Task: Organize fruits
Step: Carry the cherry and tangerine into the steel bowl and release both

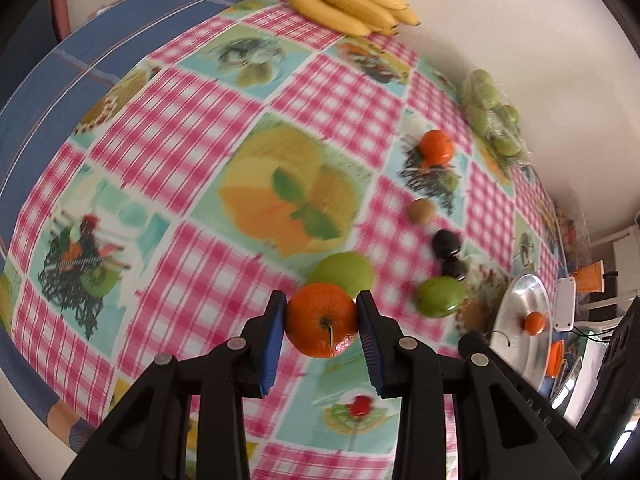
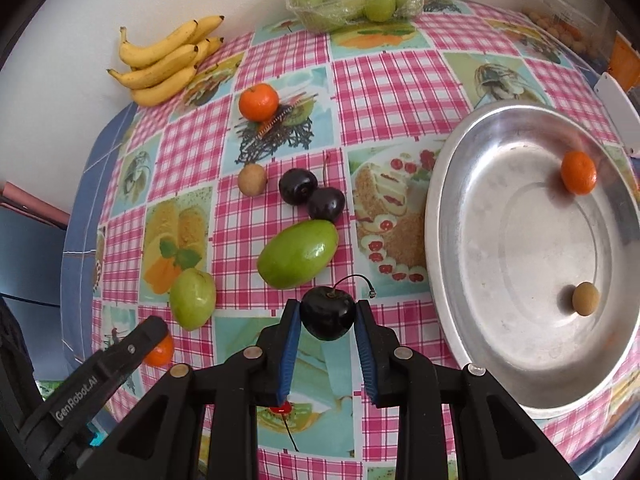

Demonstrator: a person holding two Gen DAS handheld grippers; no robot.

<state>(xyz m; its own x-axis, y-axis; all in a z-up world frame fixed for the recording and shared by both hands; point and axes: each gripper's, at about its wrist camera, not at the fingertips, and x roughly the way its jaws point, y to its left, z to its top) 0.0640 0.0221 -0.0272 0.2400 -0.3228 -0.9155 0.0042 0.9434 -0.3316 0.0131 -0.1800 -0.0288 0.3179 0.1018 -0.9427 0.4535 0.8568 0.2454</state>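
My left gripper (image 1: pixel 321 314) is shut on a tangerine (image 1: pixel 322 320), held a little above the checked tablecloth. My right gripper (image 2: pixel 327 316) is shut on a dark cherry (image 2: pixel 328 318) with a curved stem. To its right stands a metal dish (image 2: pixel 460 216) holding a tangerine (image 2: pixel 578 172) and a small tan fruit (image 2: pixel 585 299). On the cloth lie a large green fruit (image 2: pixel 298 254), a smaller green fruit (image 2: pixel 193 298), two dark cherries (image 2: pixel 298 186), a tan fruit (image 2: pixel 252 180) and another tangerine (image 2: pixel 259 102). The left gripper shows at the right view's lower left.
A bunch of bananas (image 2: pixel 164 64) lies at the back left by the wall. A clear tray of green fruits (image 2: pixel 356 0) sits at the back. A packet of small fruits (image 2: pixel 560 26) and orange and white items (image 2: pixel 618 76) stand at the far right. The table edge drops off on the left.
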